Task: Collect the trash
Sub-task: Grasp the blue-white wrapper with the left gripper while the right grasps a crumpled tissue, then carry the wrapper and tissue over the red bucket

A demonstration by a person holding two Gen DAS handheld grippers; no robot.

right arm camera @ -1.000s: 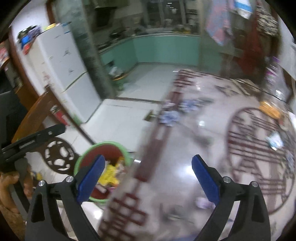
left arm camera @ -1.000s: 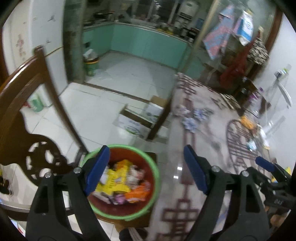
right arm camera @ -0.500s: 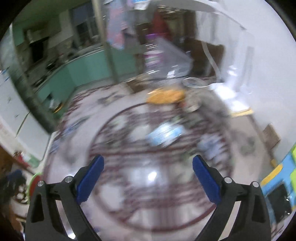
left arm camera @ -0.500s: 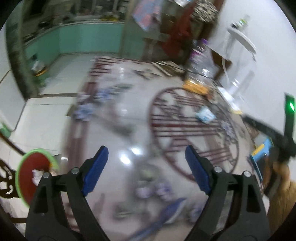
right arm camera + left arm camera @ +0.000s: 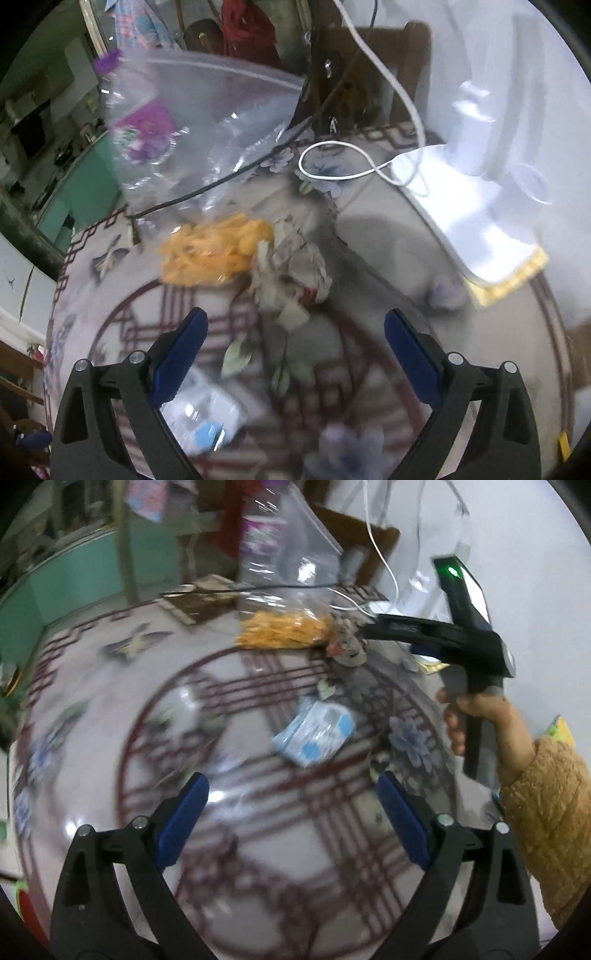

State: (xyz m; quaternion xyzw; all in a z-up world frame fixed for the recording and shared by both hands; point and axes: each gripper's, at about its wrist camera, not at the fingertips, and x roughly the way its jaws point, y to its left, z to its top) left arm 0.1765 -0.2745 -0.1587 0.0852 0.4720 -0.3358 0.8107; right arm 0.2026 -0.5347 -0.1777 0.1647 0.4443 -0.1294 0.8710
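- The left gripper point(image 5: 291, 814) hangs empty above the glossy patterned table point(image 5: 110, 716), its blue-padded jaws opening; the right gripper point(image 5: 295, 343) is spread wide, holding nothing.
- Trash remains: a crumpled blue-and-white wrapper point(image 5: 314, 734) just ahead of the left claw, and a grey crumpled wad point(image 5: 291, 277) ahead of the right claw, beside a bag of orange snacks point(image 5: 218, 254).
- Judged from this, collecting is unfinished.

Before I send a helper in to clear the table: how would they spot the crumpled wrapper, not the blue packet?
Start at the table with the dark red ring pattern. At the ring's far edge lies a clear bag of orange snack pieces. The crumpled wrapper touches that bag's right end: a greyish-white wad with a red patch, unlike the flat blue-and-white packet inside the ring.
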